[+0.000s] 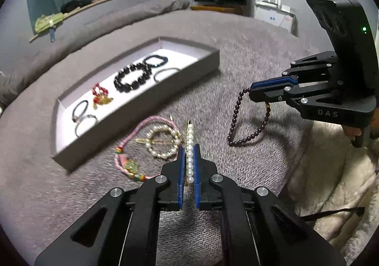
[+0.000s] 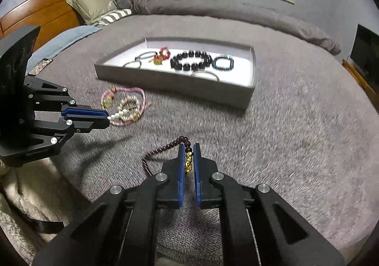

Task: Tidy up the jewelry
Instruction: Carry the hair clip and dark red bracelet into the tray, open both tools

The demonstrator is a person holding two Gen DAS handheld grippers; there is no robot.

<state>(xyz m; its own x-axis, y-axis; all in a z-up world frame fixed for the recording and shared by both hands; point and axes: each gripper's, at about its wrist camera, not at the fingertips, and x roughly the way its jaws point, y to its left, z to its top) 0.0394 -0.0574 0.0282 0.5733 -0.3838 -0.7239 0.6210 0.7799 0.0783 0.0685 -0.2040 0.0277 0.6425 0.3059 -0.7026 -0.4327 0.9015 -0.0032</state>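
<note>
Between left gripper [image 1: 189, 152] pads, pearl clip [image 1: 189, 147], right gripper [image 2: 189, 152] pinching garnet bracelet [image 1: 236, 121]

The bed cover [image 1: 236, 52] is grey cloth with a rough, looped knit. Beside it lies a cream fleece blanket [image 1: 331, 171], shaggy and matt. The tray [image 1: 142, 105] looks like matt grey card with a smooth white floor. The pearl hair clip [image 1: 189, 147] has glossy beads on gold metal. The dark bead strand [image 1: 236, 121] shines smoothly. Each hand-held gripper [image 2: 188, 157] is matt black plastic with bright metal pins and blue pads [image 2: 181, 161]. The headboard [image 2: 47, 10] is polished wood.
</note>
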